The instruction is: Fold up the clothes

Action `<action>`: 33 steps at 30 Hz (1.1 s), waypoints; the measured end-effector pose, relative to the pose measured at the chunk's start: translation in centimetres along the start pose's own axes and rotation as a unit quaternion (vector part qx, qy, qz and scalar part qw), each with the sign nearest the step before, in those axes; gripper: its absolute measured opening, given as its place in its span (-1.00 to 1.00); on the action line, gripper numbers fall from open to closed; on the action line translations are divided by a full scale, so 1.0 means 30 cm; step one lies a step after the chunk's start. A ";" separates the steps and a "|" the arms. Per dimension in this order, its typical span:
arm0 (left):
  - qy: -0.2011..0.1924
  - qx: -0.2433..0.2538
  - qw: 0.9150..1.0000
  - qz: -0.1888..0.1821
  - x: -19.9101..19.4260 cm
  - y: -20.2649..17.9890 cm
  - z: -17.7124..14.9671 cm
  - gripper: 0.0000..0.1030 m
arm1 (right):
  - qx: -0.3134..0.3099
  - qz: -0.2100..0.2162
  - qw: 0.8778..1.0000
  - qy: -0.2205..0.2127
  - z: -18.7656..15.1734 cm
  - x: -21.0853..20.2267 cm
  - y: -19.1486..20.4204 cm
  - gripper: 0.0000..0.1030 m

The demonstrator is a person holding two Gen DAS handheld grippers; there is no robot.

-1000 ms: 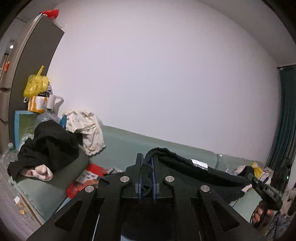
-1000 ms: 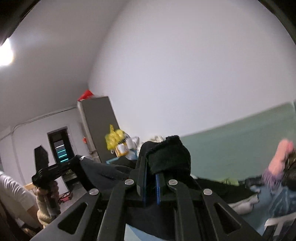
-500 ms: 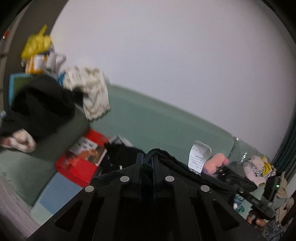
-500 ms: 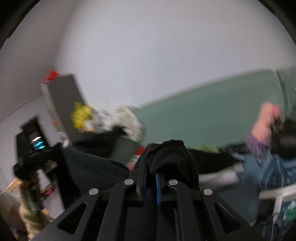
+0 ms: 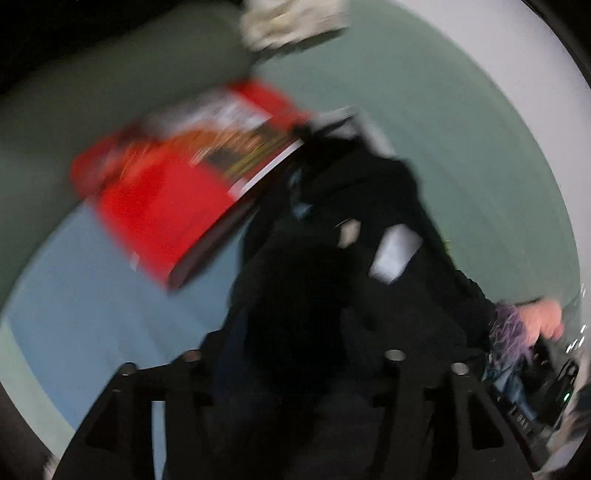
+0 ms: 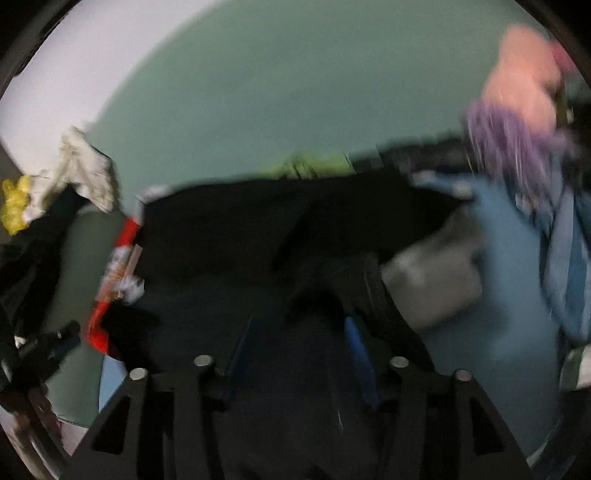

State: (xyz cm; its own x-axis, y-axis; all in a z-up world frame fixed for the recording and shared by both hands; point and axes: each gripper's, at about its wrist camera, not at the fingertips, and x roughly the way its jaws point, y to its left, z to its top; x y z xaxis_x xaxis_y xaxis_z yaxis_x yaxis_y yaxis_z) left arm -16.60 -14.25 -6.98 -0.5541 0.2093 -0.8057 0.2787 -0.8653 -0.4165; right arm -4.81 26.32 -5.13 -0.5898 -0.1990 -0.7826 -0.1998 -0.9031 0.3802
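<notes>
Both views are motion-blurred. A black garment with a white label lies spread over the blue cover of a green sofa. My left gripper points down at it; its jaws are opening and stand well apart, with loose black cloth between them. In the right wrist view the same black garment stretches across the seat. My right gripper is over it, jaws opening, the blue pads apart and dark cloth lying between them without being pinched.
A red box lies on the seat left of the garment. A cream garment hangs over the sofa arm. To the right are a pink and purple fluffy thing, blue jeans and a grey cloth.
Both grippers have swung down from facing the wall to facing the sofa seat. Their jaws, shut on the black garment before, now stand apart, and the garment lies on the sofa.
</notes>
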 end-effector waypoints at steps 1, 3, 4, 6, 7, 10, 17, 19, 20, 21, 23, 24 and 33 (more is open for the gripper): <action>0.007 -0.020 1.000 0.000 0.008 0.049 -0.016 0.15 | -0.001 0.003 1.000 0.007 -0.019 0.001 -0.024 0.13; 0.020 -0.037 0.999 0.018 -0.004 0.135 -0.068 0.16 | -0.010 -0.006 1.000 0.012 -0.063 -0.029 -0.059 0.17; 0.035 -0.022 0.999 0.026 -0.012 0.157 -0.102 0.16 | -0.010 -0.006 1.000 0.019 -0.089 -0.050 -0.082 0.18; 0.064 0.010 0.997 0.041 -0.030 0.199 -0.172 0.17 | -0.007 -0.001 0.999 0.036 -0.143 -0.092 -0.137 0.22; 0.085 0.021 0.995 0.051 -0.029 0.216 -0.217 0.17 | -0.005 -0.009 0.999 0.048 -0.172 -0.116 -0.163 0.22; 0.149 0.052 0.984 0.081 -0.026 0.268 -0.352 0.16 | 0.002 -0.029 0.997 0.067 -0.294 -0.211 -0.256 0.31; 0.199 0.089 0.975 0.052 -0.062 0.198 -0.575 0.17 | -0.008 -0.005 0.995 0.099 -0.548 -0.318 -0.324 0.32; 0.202 0.104 0.973 0.028 -0.071 0.139 -0.626 0.17 | 0.000 0.004 0.995 0.095 -0.565 -0.304 -0.327 0.32; 0.205 0.113 0.972 0.013 -0.074 0.110 -0.653 0.17 | 0.004 0.008 0.996 0.092 -0.571 -0.296 -0.329 0.32; 0.214 0.118 0.970 -0.002 -0.072 0.087 -0.680 0.17 | 0.015 0.014 0.996 0.082 -0.565 -0.286 -0.336 0.32; 0.227 0.127 0.965 -0.023 -0.067 0.048 -0.728 0.17 | 0.043 0.022 0.997 0.055 -0.537 -0.267 -0.359 0.31; 0.230 0.133 0.964 -0.026 -0.065 0.031 -0.747 0.17 | 0.058 0.022 0.997 0.041 -0.515 -0.252 -0.374 0.34; 0.240 0.104 0.965 -0.024 -0.017 0.013 -0.806 0.17 | 0.124 0.073 0.986 0.084 -0.396 -0.030 -0.455 -0.71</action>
State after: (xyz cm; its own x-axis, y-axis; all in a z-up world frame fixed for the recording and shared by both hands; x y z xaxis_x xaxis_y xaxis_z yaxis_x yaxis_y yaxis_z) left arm 2.76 -3.68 -16.91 -0.1208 0.3943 -0.9110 0.0706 -0.9120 -0.4041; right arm 7.74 34.31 -15.48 -0.4923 -0.3994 -0.7734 -0.3202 -0.7431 0.5876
